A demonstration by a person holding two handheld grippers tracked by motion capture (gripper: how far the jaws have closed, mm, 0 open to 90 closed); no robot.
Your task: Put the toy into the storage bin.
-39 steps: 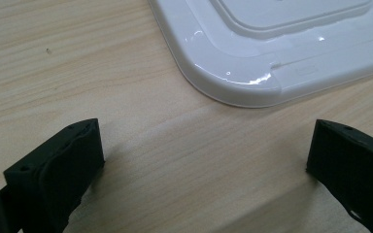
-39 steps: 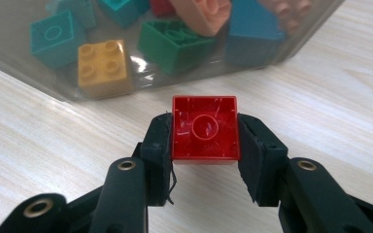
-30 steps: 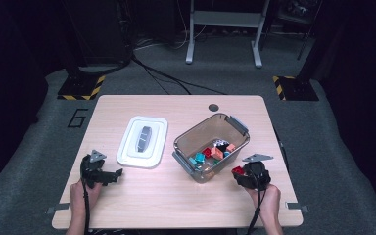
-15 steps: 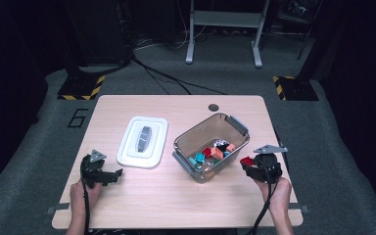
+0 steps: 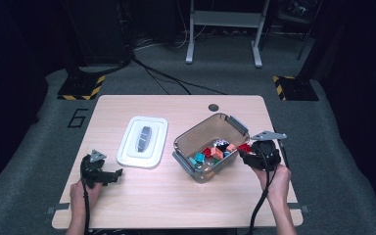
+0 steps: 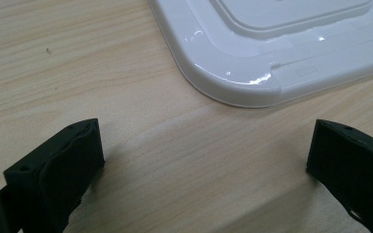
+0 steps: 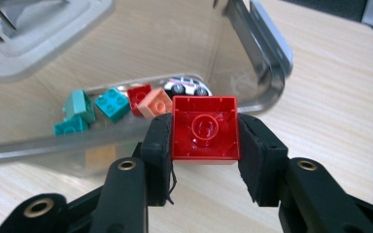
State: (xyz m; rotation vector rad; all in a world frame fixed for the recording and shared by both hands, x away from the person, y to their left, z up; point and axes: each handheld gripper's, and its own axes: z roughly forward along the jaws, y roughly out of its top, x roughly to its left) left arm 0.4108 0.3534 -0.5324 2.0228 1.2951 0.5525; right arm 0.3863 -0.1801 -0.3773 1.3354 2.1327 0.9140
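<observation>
Clearly the right gripper is clamped on a red brick, hollow underside facing the camera. It hangs just outside the near rim of the clear plastic bin, which lies at the gripper's 12 o'clock, so the right hand is the nearer one. Inside are teal, red and peach bricks and a toy car. The left gripper rests on the pale wood-grain table, jaws spread wide, the glossy white lid at its 1 o'clock.
</observation>
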